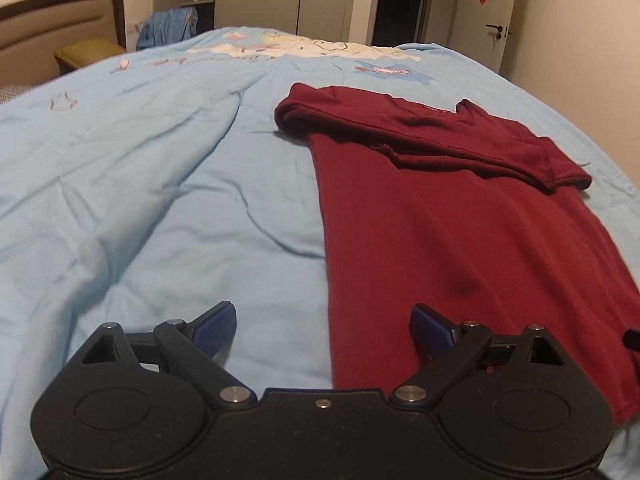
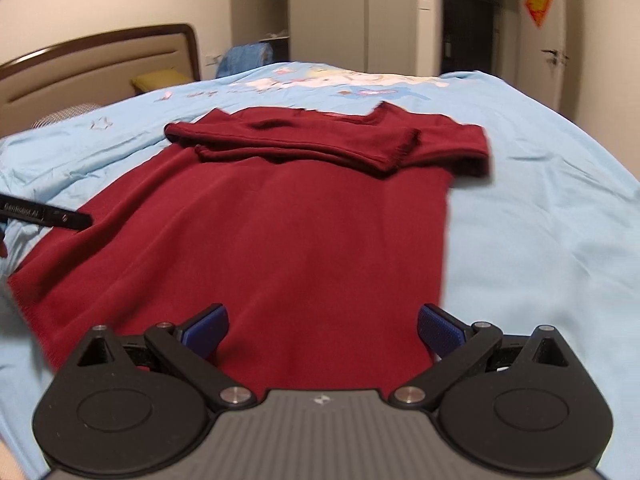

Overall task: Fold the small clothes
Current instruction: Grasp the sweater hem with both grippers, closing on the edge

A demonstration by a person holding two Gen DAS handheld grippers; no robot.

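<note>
Dark red shirt (image 2: pixel 280 220) lies flat on the blue bedspread (image 1: pixel 140 200), sleeves folded across. Left gripper (image 1: pixel 322 326) tilted down over its left edge, right gripper (image 2: pixel 322 326) over its hem; both spread wide, holding nothing.

A matt, finely ribbed maroon knit top (image 2: pixel 280 220) lies on a bed's soft, creased pale-blue cotton cover (image 1: pixel 160 200); the left hand-held gripper (image 1: pixel 324 326) shows matt black plastic, textured blue pads.
</note>
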